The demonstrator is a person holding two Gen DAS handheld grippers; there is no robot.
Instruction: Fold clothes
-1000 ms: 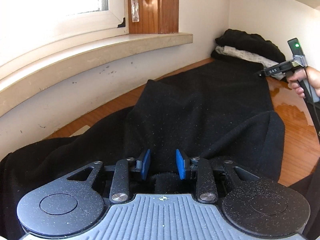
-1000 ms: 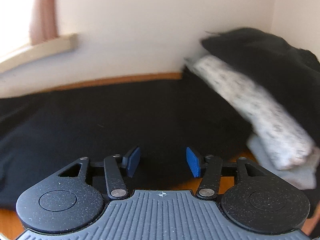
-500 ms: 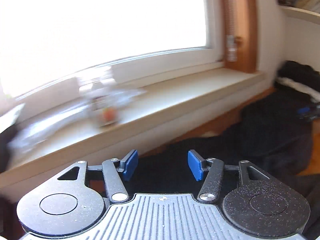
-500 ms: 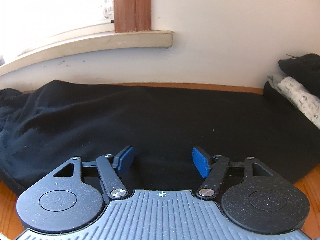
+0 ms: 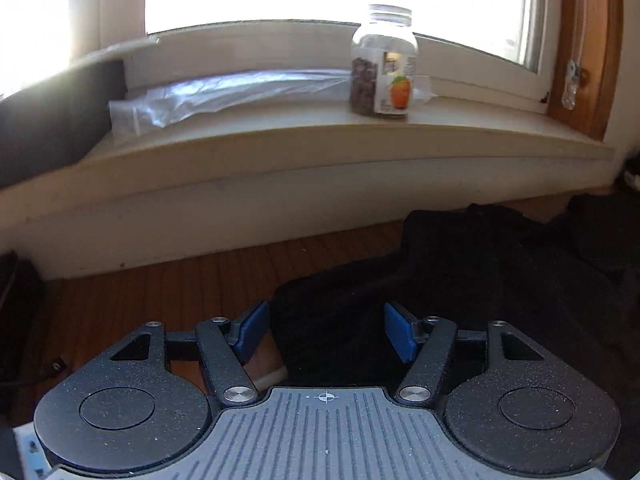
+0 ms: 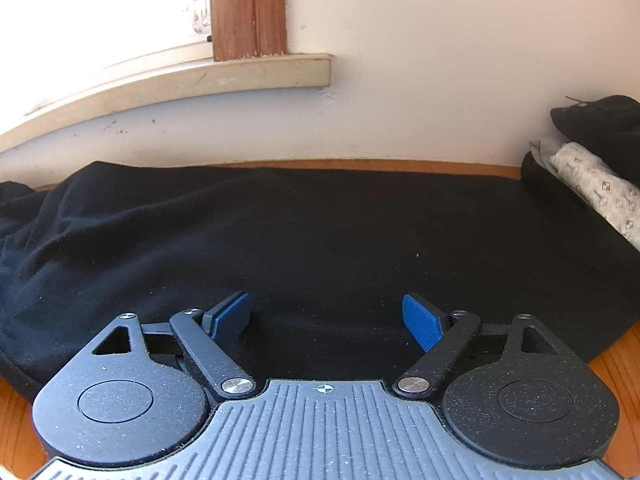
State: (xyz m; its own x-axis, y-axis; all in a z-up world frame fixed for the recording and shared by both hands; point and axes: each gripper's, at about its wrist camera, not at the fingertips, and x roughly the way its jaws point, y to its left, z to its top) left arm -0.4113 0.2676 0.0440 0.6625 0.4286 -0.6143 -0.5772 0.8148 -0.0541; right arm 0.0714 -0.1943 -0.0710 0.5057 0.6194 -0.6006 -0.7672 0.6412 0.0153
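Note:
A black garment [image 6: 320,236] lies spread across the wooden table [image 6: 612,364], flat on the right and rumpled at its left end. My right gripper [image 6: 326,322] is open and empty, low over the garment's near edge. In the left wrist view the garment's rumpled end [image 5: 460,280] lies on the table [image 5: 160,300]. My left gripper [image 5: 326,334] is open and empty, its jaws on either side of the garment's near left corner.
A stack of folded clothes [image 6: 592,184], black and white patterned, sits at the table's right end by the wall. A windowsill [image 5: 320,140] behind the table holds a glass jar [image 5: 382,62] and a clear plastic bag [image 5: 224,94]. A dark object [image 5: 16,312] stands at far left.
My left gripper let go of the garment fold, opened wide and swung left toward the windowsill. My right gripper turned left from the clothes stack and opened wider over the garment.

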